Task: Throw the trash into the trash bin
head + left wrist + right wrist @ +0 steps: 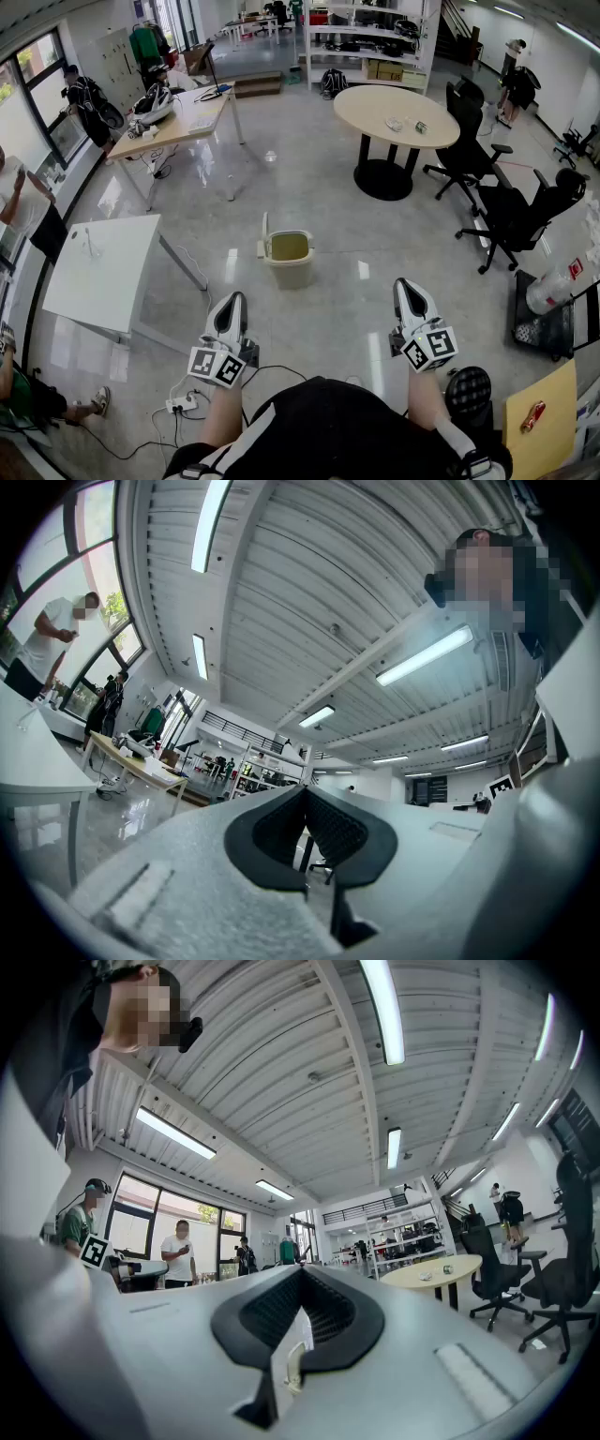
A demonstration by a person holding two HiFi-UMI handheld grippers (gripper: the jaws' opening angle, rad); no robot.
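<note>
- A person stands on a glossy office floor. They hold the left gripper [233, 302] and the right gripper [406, 289] out in front, side by side, both aimed ahead and tipped slightly upward.
- The left gripper's jaws are closed. Its ribbed black pads meet at the tips, with nothing between them.
- The right gripper's jaws are also fully closed and hold nothing.
- The trash bin [289, 275] is a small beige bin on the floor just ahead, roughly midway between the two grippers. Its lid [264, 234] is flipped up, so the mouth is open. Neither gripper touches it.
- A round worktop [375, 105] stands well beyond the bin and to the right, with black office chairs [511, 220] beside it.
- Two small pale objects [395, 123] lie on the round worktop. They are probably the trash, though they are too small to identify.
- Judged from this, the task is at its very start. Nothing has been picked up, and the step in hand is approaching the trash.
- The next move calls for walking past the bin to the round worktop. There one pair of jaws must open, close on a piece, carry it back and release it over the open bin.
</note>
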